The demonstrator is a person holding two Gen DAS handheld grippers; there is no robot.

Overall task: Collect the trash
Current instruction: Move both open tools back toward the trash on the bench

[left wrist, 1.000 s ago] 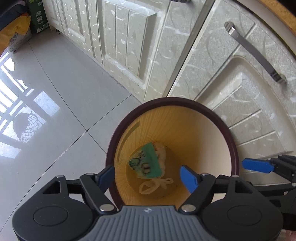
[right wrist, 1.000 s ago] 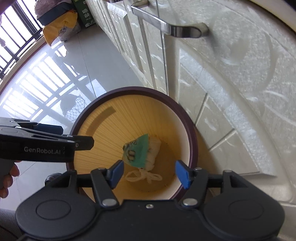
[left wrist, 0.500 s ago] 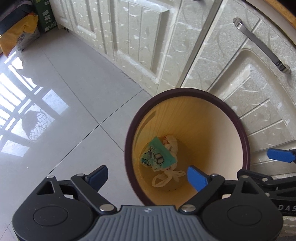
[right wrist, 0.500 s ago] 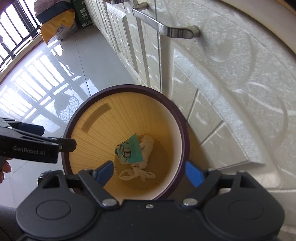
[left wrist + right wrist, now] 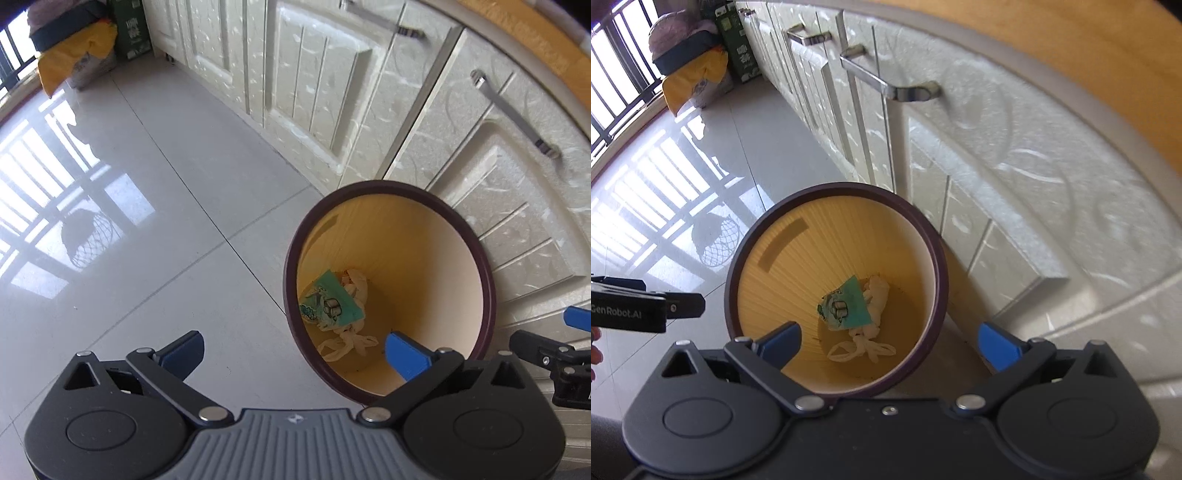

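Down at the frame's centre, green wrapper [image 5: 846,306] and white bag [image 5: 866,341] lie in the bin [image 5: 938,266]; both tongs, left [image 5: 293,349] and right [image 5: 888,341], spread empty, should lift clear of the rim.

My left tool [image 5: 293,350] and right tool [image 5: 888,341] are black with blue fingertips [image 5: 997,345]. Ahead of them the bin [image 5: 932,258] has a dark maroon rim and a ribbed yellow inside. Down in it lie a green printed packet [image 5: 846,308] and a white bag [image 5: 875,295]. The cupboards [image 5: 314,74] are cream with pale swirls, the floor [image 5: 166,184] glossy grey tile.
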